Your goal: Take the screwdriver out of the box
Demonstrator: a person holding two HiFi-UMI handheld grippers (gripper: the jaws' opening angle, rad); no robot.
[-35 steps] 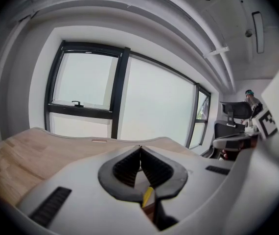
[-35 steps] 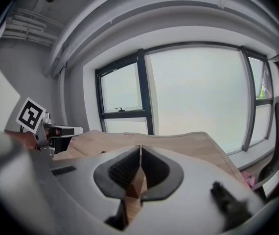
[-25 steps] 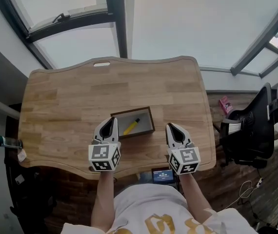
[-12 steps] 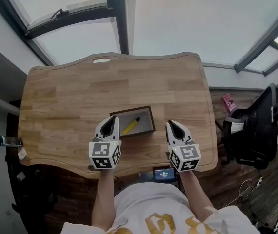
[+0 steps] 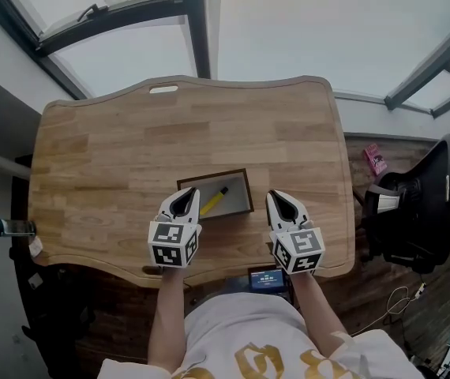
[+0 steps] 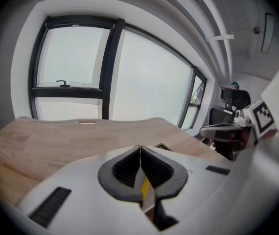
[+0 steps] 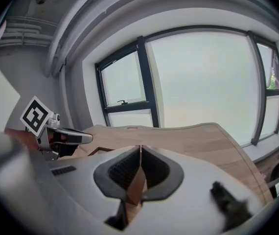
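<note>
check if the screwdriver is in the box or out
In: the yellow screwdriver lies on the floor of the open box, between its walls.

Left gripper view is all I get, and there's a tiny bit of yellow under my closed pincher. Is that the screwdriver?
Observer: Probably. The head view shows a yellow screwdriver lying slanted inside an open box on the table.
Operator: How close is my pincher to the box?
Observer: The left gripper has its tips right at the box's near left corner, beside the screwdriver.
Operator: What's my other pincher doing?
Observer: The right gripper sits just to the right of the box. Its own view shows the jaws shut with nothing between them.
</note>
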